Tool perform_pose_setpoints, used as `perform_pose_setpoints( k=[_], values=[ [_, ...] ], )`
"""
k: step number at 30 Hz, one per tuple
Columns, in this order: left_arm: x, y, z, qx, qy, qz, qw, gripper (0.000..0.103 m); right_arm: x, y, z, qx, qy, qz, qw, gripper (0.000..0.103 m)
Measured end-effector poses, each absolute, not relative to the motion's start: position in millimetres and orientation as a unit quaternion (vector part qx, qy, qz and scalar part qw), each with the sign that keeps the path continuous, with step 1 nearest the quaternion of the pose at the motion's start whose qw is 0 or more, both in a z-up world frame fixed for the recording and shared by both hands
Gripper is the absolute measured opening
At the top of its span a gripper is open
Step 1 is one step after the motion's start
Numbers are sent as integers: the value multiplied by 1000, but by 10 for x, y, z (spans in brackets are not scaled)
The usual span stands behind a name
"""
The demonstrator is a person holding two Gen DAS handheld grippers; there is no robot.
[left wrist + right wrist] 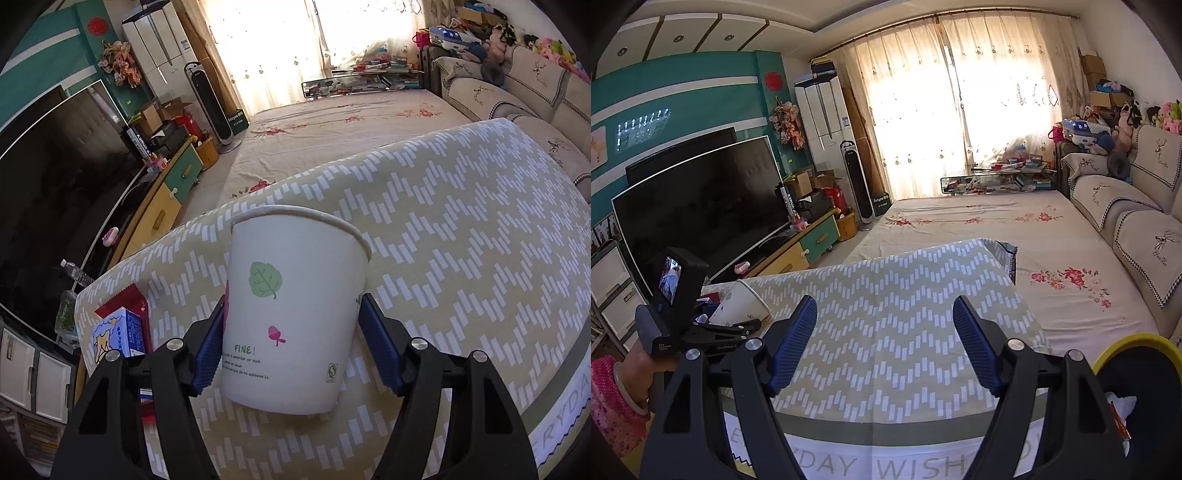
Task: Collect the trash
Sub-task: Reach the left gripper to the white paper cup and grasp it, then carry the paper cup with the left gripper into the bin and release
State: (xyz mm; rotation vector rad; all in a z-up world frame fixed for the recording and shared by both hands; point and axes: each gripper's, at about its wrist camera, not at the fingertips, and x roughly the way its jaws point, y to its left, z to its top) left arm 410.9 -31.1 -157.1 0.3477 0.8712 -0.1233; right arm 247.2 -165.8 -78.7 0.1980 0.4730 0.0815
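A white paper cup [291, 314] with a green leaf and the word FINE stands tilted between the blue pads of my left gripper [291, 301], which is shut on its sides over the chevron tablecloth [443, 240]. The right wrist view shows the same cup [742, 302] at the table's left end, with the left gripper [738, 326] around it and a hand behind. A red wrapper [125, 299] and a blue-and-white carton [118, 332] lie at the table's left edge. My right gripper [884, 302] hangs open over the cloth with nothing between its fingers.
A yellow-rimmed bin [1137, 343] sits at the lower right beside the table, with some wrappers by it. A floral-sheeted mattress [1015, 229] lies beyond the table, a sofa [1145, 236] on the right, and a TV [701, 206] on its cabinet on the left.
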Motion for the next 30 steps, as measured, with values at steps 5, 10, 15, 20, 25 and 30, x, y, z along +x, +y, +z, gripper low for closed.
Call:
perform_pose_setpoints(
  k=[5,10,15,20,25,30],
  values=[
    [3956,-373,-1489,161,403,-68,898,66,2478,-1674,-770,98,230,37,968,72],
    [3551,-518,-1225,143,370,-90,913,66,2491,-1724,-760,91,227,20,969,72],
    [2926,-699,-922,108,339,-115,927,66,2494,-1887,-746,95,221,-18,970,72],
    [2277,-1024,-690,72,312,-165,933,66,2426,-2053,-670,96,196,-54,974,72],
    [1845,-1441,-489,51,291,-225,928,66,2153,-2319,-392,97,143,-99,980,72],
    [1580,-1991,-353,64,283,-279,915,66,1494,-2733,-114,81,109,-141,981,79]
  ],
)
